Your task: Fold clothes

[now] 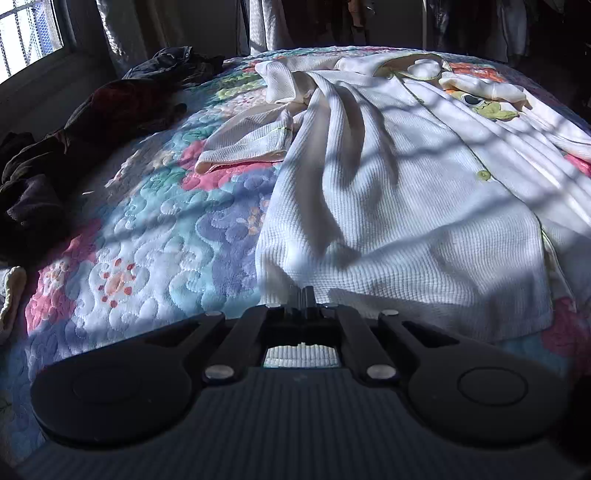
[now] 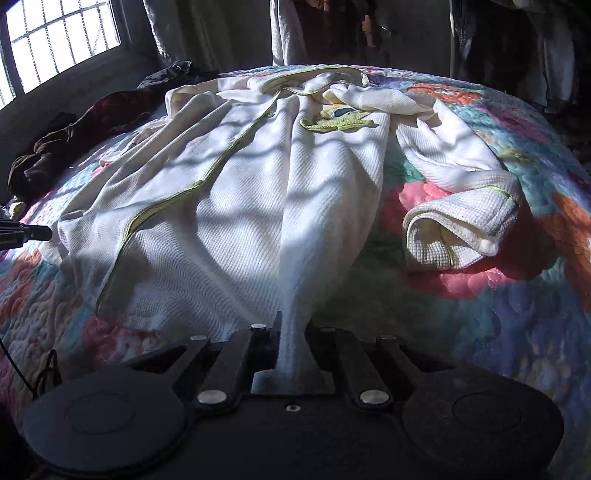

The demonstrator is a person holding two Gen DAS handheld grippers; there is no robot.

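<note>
A white waffle-knit shirt (image 1: 406, 192) with green trim, green buttons and a frog patch (image 1: 484, 105) lies spread, front up, on the bed. My left gripper (image 1: 301, 295) is shut on its near hem, and white cloth shows under the closed fingers. In the right wrist view the same shirt (image 2: 240, 192) rises in a taut ridge into my right gripper (image 2: 291, 328), which is shut on a pinch of the hem. One sleeve (image 1: 247, 147) lies crumpled to the left; the other sleeve (image 2: 461, 221) is folded over to the right. The left gripper's (image 2: 33, 234) black tip shows at the shirt's left edge.
A flowered pastel quilt (image 1: 166, 240) covers the bed (image 2: 498, 314). Dark clothes (image 1: 110, 110) are heaped along the left side below a barred window (image 2: 62, 37). Curtains and hanging clothes (image 2: 332, 33) stand behind the far edge.
</note>
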